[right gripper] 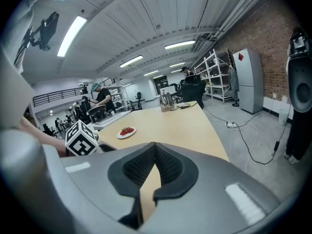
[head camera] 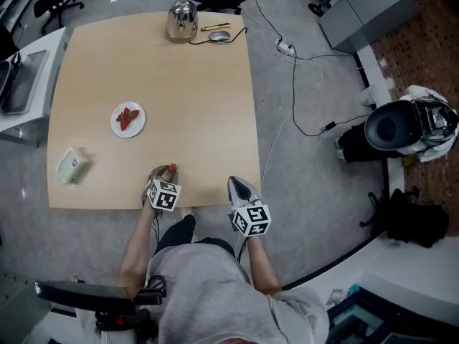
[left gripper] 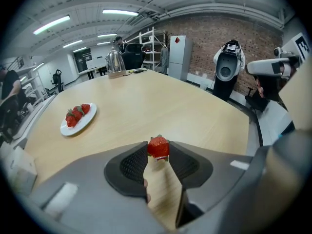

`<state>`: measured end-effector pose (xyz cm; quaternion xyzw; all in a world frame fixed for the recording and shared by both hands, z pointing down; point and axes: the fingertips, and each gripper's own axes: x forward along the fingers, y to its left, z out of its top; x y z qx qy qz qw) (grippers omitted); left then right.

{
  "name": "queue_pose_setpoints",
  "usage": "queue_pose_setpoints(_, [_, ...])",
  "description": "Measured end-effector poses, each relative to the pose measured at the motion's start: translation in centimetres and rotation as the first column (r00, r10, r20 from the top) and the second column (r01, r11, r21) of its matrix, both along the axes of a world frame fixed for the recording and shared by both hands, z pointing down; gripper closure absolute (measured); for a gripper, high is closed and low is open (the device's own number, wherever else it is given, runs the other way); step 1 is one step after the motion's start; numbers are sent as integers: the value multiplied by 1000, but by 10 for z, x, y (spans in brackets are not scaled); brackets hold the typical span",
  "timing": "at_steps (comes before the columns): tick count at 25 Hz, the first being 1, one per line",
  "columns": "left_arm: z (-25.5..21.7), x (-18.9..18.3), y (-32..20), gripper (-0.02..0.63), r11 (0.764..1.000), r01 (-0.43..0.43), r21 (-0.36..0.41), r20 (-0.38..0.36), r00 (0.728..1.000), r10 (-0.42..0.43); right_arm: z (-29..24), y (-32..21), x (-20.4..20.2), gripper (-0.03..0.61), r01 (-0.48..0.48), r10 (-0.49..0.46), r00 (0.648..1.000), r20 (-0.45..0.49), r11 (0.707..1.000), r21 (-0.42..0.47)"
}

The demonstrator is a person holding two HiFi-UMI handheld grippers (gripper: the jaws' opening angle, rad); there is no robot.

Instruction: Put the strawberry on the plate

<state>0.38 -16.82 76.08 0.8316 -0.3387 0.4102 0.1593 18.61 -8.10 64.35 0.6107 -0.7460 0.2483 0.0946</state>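
My left gripper (head camera: 166, 171) is shut on a red strawberry (left gripper: 158, 146), which sits pinched between the two pad tips just above the near edge of the wooden table (head camera: 193, 113). From the head view the strawberry (head camera: 171, 169) peeks out past the marker cube. A white plate (head camera: 118, 129) bearing a few strawberries lies further in and to the left; it also shows in the left gripper view (left gripper: 84, 123) and the right gripper view (right gripper: 127, 135). My right gripper (head camera: 239, 185) hovers at the table's near right corner, shut, with nothing between its pads (right gripper: 155, 145).
A steel kettle (head camera: 181, 21), a pen (head camera: 215, 26) and a mouse (head camera: 219, 36) sit at the far edge. A white packet (head camera: 72, 166) lies at the near left. Cables (head camera: 294, 84) run over the floor to the right, by a black round machine (head camera: 391, 127).
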Motion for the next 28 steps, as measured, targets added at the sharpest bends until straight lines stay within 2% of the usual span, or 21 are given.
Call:
queue_pose_setpoints(14, [-66, -47, -25, 459, 986, 137, 98, -107, 986, -126, -8, -26, -26, 572, 61, -60, 998, -31, 998, 15])
queue_pose_setpoints(22, [-95, -86, -42, 459, 960, 229, 163, -129, 969, -210, -9, -42, -41, 572, 98, -98, 994, -43, 995, 9])
queue_pose_setpoints(28, [-101, -111, -62, 460, 938, 295, 181, -131, 953, -274, -7, -63, -56, 572, 141, -141, 989, -42, 990, 5])
